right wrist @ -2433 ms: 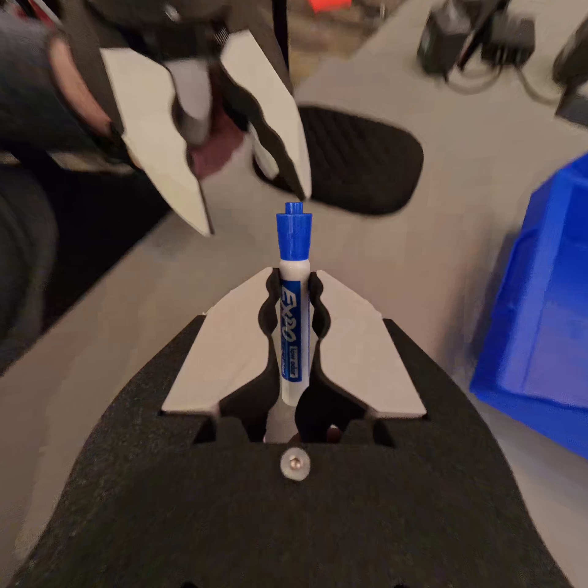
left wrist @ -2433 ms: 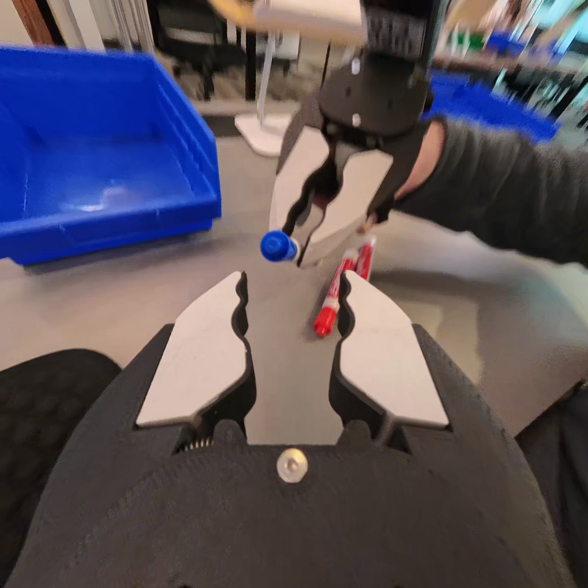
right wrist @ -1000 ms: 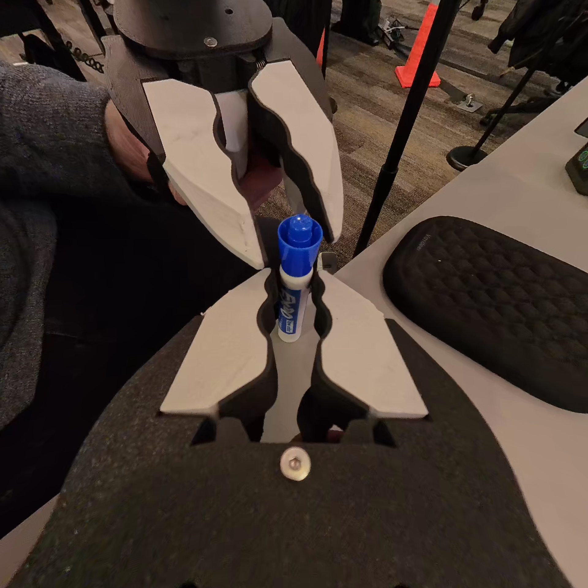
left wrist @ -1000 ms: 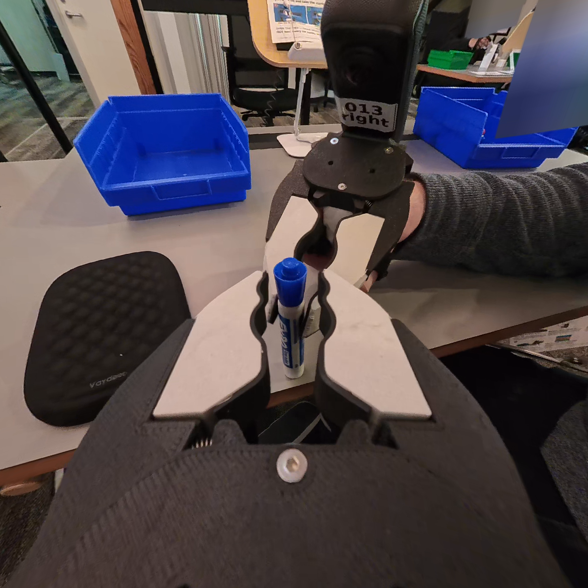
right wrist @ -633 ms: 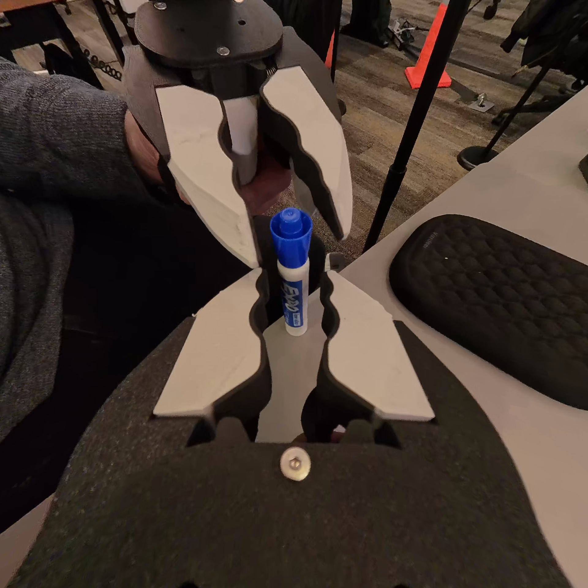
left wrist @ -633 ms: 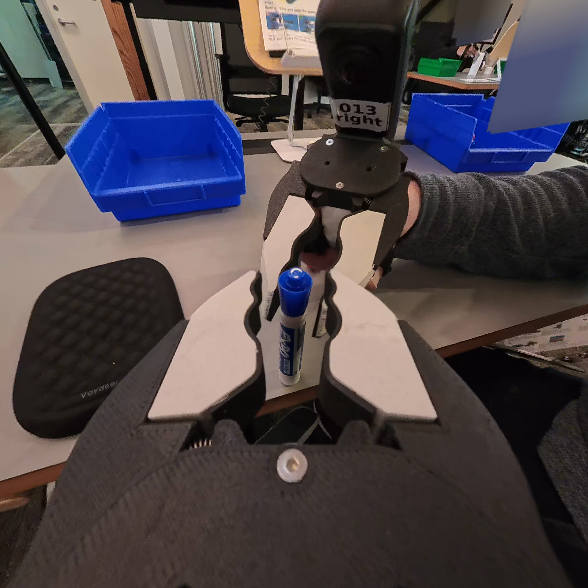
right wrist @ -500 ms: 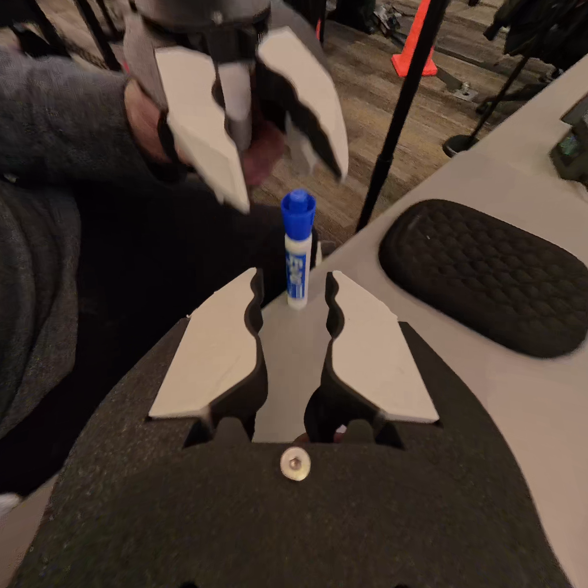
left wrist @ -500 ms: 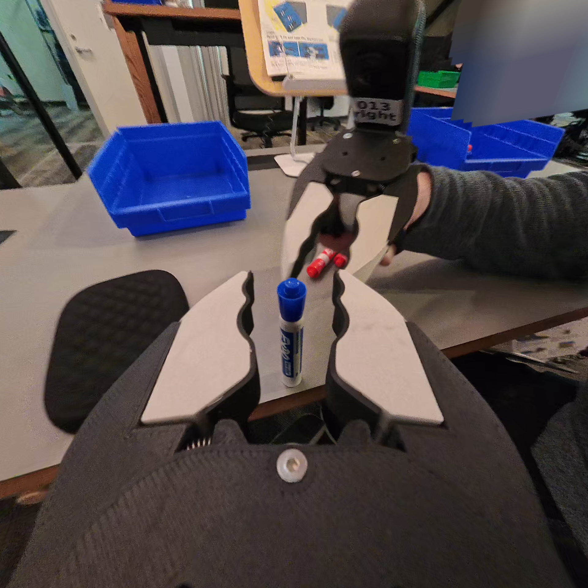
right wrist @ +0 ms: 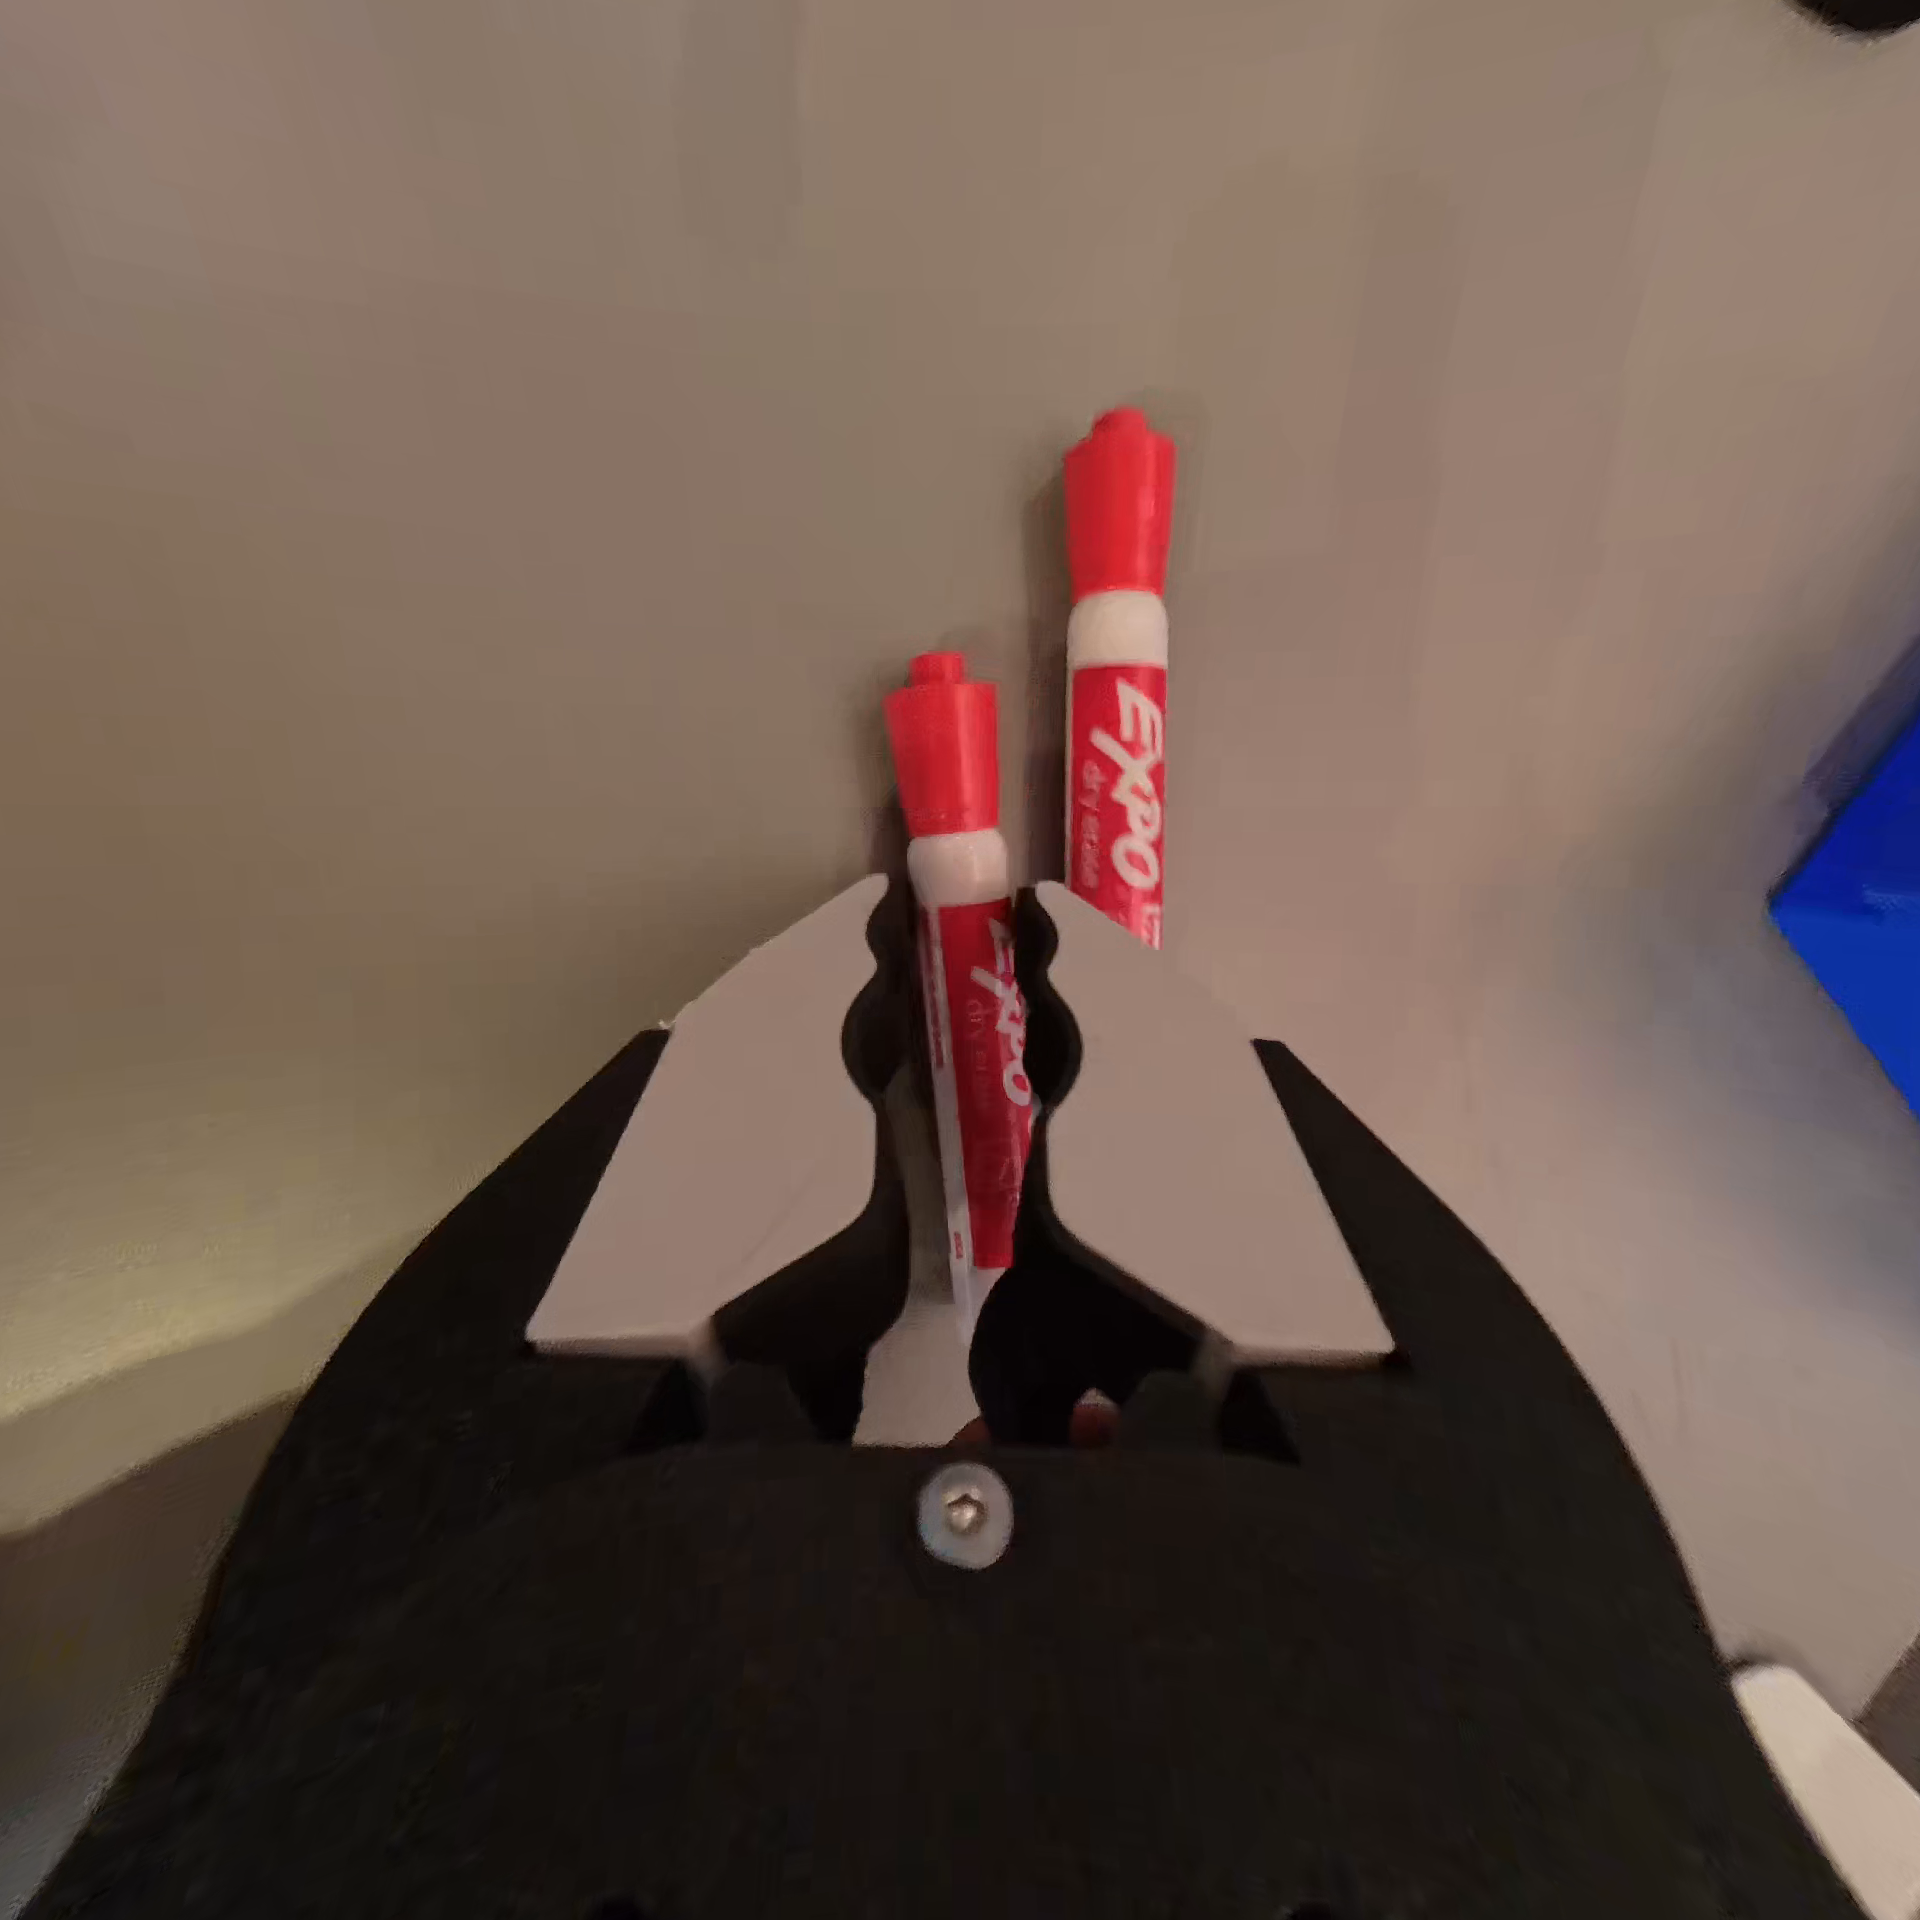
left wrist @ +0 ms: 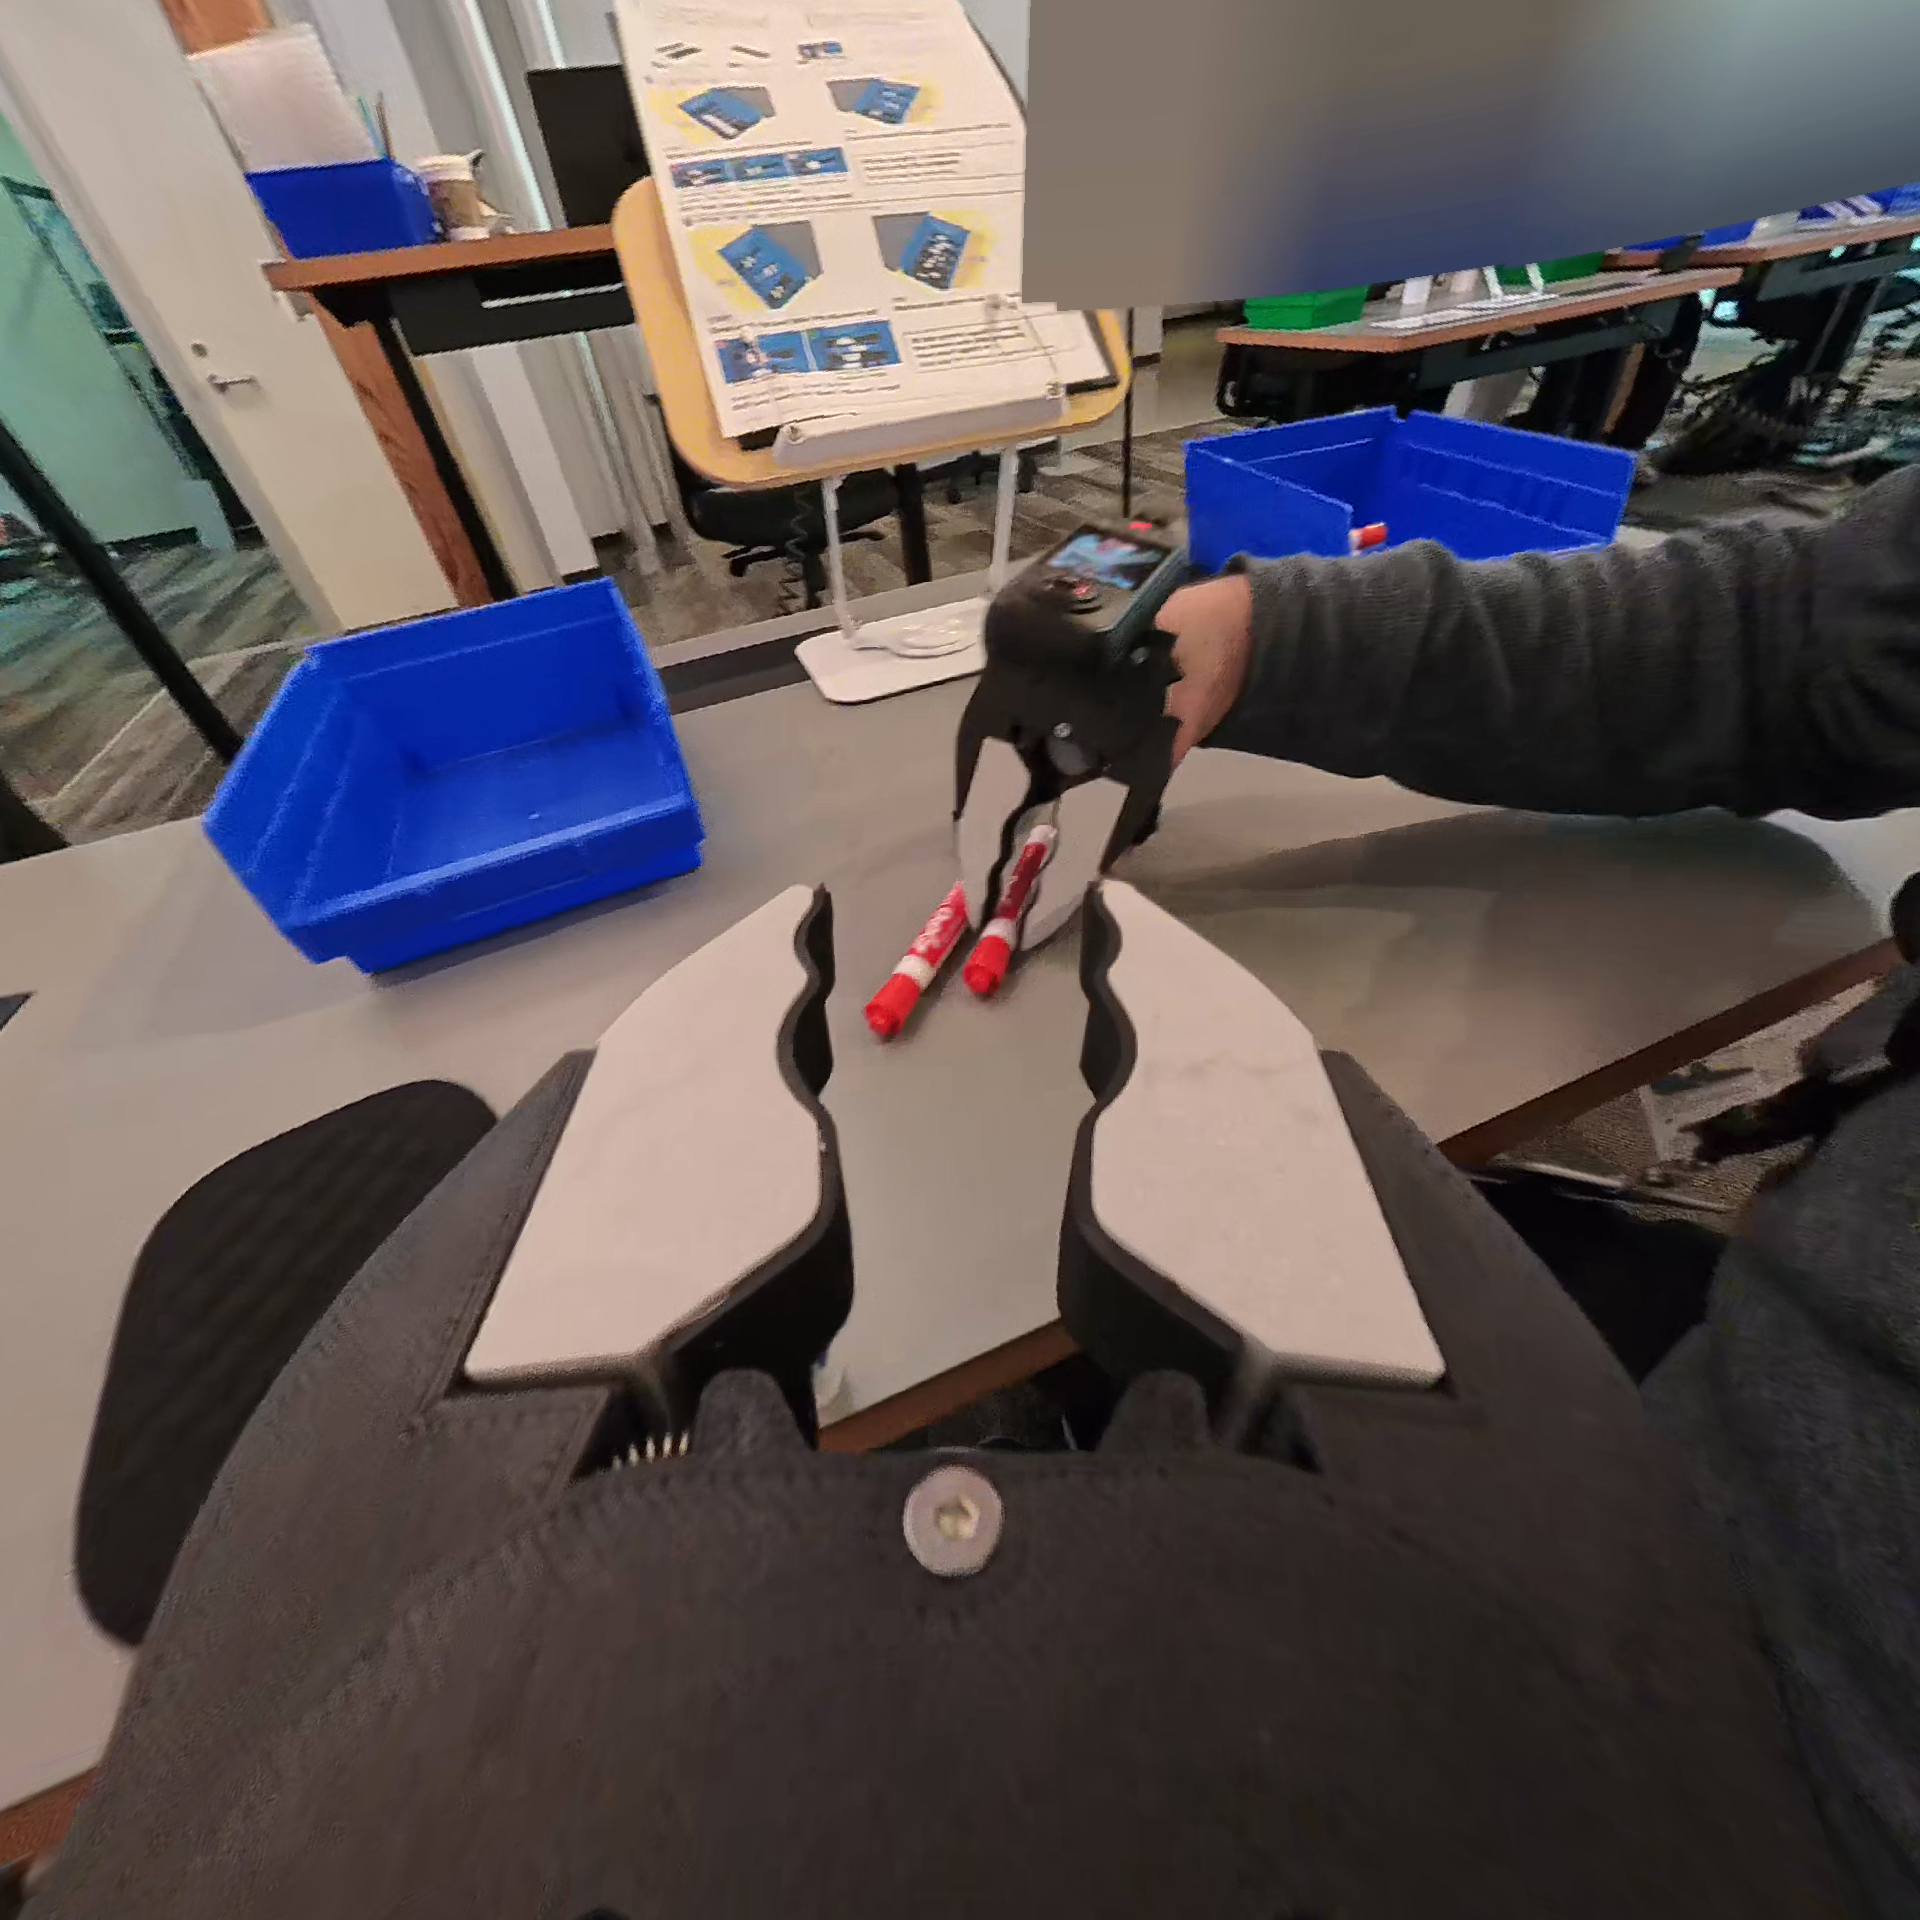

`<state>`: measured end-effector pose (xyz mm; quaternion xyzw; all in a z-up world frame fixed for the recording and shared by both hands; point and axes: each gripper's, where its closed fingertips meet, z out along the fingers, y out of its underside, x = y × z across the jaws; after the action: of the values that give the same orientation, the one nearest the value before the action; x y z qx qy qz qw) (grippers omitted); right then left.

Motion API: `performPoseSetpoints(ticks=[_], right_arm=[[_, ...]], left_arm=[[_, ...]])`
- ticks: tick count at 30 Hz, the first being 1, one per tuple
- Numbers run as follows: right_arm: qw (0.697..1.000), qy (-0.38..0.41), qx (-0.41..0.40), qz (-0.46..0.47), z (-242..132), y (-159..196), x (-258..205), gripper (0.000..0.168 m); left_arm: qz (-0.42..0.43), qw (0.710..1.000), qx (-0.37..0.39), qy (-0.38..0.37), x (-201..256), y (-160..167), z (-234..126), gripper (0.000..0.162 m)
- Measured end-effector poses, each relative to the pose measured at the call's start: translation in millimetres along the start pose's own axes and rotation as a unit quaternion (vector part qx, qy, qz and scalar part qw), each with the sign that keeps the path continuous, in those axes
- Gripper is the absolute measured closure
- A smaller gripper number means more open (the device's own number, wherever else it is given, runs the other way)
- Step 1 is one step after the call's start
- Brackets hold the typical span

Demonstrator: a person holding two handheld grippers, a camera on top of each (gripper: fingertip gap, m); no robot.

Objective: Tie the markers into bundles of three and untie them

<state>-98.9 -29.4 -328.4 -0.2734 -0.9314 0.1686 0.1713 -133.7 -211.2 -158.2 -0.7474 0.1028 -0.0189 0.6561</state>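
Observation:
Two red markers lie side by side on the grey table (left wrist: 1455, 935). My right gripper (right wrist: 964, 888) is shut on the left red marker (right wrist: 961, 1039), gripping its barrel just behind the cap. The other red marker (right wrist: 1117, 748) lies loose beside it on the right. From the left wrist view, the right gripper (left wrist: 1023, 920) points down at the table with the held marker (left wrist: 987, 961) between its fingers, and the loose marker (left wrist: 920, 971) lies to its left. My left gripper (left wrist: 956, 909) is open and empty, held back near the table's front edge. The blue marker is not clearly in view.
An empty blue bin (left wrist: 457, 790) stands at the back left; its corner shows in the right wrist view (right wrist: 1860, 935). A black wrist rest (left wrist: 260, 1299) lies front left. A second blue bin (left wrist: 1403, 488) and a paper stand (left wrist: 862, 260) stand farther back. The grippers' ends are close to 25 cm from one another.
Both grippers let go of the blue marker stood upright near the table edge. My right gripper moved to the red markers and shut on one. My left gripper drew back, open.

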Motion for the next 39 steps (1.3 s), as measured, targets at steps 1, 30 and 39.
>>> performPoseSetpoints(ticks=[1,30,39], right_arm=[[1.000,-0.003,0.006,0.001,1.3,-2.4,0.2,0.151],[0.919,-0.077,0.381,0.070,-58.1,-135.3,-48.5,0.151],[0.924,-0.073,0.370,0.066,-30.1,-181.8,-39.7,0.151]], left_arm=[[-0.001,1.000,0.002,0.008,6.1,-2.1,4.1,0.118],[-0.006,0.999,-0.033,0.000,35.3,9.8,79.0,0.133],[-0.048,0.982,-0.040,-0.177,-17.7,51.7,-9.5,0.104]])
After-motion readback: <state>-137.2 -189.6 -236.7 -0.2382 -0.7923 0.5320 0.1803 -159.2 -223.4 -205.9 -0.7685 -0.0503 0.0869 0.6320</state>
